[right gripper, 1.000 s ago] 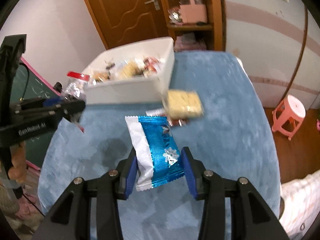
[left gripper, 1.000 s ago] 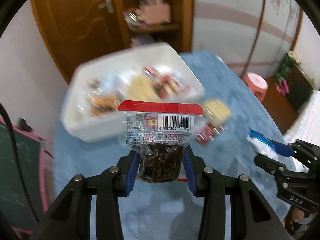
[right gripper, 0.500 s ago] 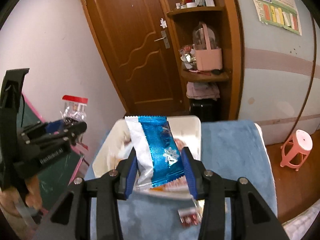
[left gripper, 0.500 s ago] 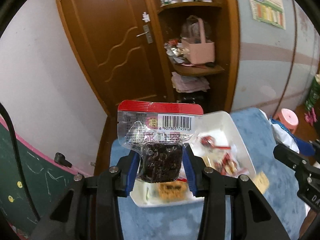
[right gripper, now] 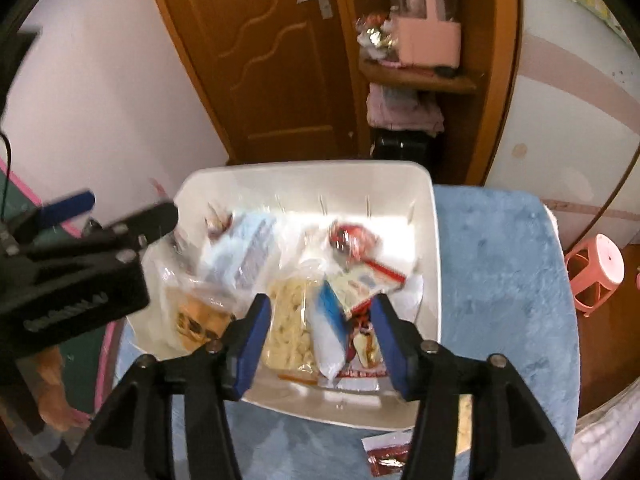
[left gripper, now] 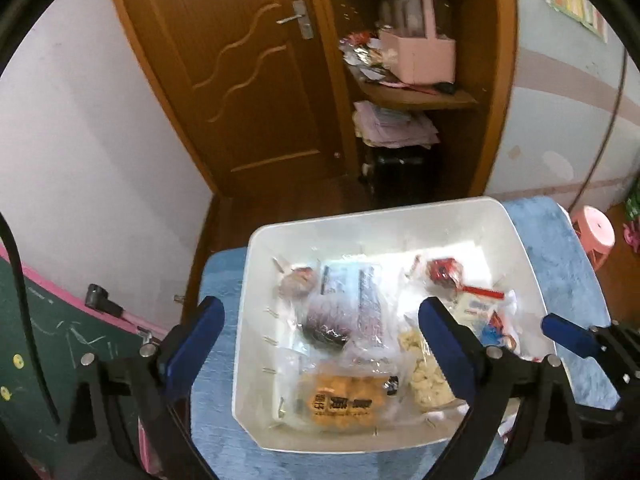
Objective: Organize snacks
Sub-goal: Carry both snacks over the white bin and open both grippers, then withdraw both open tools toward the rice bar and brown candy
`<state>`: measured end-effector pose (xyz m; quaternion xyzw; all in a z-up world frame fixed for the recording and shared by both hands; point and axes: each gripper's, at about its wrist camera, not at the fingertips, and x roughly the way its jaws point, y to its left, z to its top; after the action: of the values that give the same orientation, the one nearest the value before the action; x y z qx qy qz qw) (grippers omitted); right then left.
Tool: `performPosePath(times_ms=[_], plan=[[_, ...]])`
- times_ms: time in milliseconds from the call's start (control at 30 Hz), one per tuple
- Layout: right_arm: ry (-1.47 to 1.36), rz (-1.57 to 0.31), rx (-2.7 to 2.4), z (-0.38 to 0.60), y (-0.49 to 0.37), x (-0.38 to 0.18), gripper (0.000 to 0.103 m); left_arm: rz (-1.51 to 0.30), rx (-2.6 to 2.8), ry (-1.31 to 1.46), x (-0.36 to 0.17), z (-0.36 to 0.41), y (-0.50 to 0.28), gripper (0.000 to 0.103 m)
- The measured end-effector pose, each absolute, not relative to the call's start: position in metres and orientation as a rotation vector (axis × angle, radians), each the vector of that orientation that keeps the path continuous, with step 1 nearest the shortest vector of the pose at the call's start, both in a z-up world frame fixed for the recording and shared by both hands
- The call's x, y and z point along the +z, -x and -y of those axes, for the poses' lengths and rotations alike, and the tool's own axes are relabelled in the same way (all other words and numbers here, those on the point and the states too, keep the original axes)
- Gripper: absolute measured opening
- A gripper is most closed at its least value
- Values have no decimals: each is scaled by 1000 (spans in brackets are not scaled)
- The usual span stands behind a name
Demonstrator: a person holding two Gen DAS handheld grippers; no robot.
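Snacks dropping into white bin [left gripper: 400, 216] on blue-covered desk [right gripper: 500, 280]: left gripper [left gripper: 320, 344] jaws just spread wide, dark-filled packet [left gripper: 328, 320] released below; right gripper [right gripper: 320, 340] jaws just parting around blue packet [right gripper: 330, 332], best freed fully and lifted straight clear.

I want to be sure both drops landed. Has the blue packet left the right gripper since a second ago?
Yes. The jaws have just been opening, and the blue packet now lies in the white bin, free of the right gripper.
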<state>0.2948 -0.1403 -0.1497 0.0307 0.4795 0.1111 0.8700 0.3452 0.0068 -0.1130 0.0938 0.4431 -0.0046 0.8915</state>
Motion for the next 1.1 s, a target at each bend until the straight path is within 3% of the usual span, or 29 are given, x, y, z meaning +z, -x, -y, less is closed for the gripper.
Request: performPosePath(times_ms=[133, 600, 1100], plan=[[-58, -1011, 258, 141, -284, -159, 65, -937, -18, -219, -121, -2, -337, 97], [-73, -971, 316, 158, -219, -142, 65, -954, -78, -144, -108, -1, -285, 97], [-135, -850, 264, 225, -144, -108, 65, -909, -225, -163, -85, 58, -210, 97]])
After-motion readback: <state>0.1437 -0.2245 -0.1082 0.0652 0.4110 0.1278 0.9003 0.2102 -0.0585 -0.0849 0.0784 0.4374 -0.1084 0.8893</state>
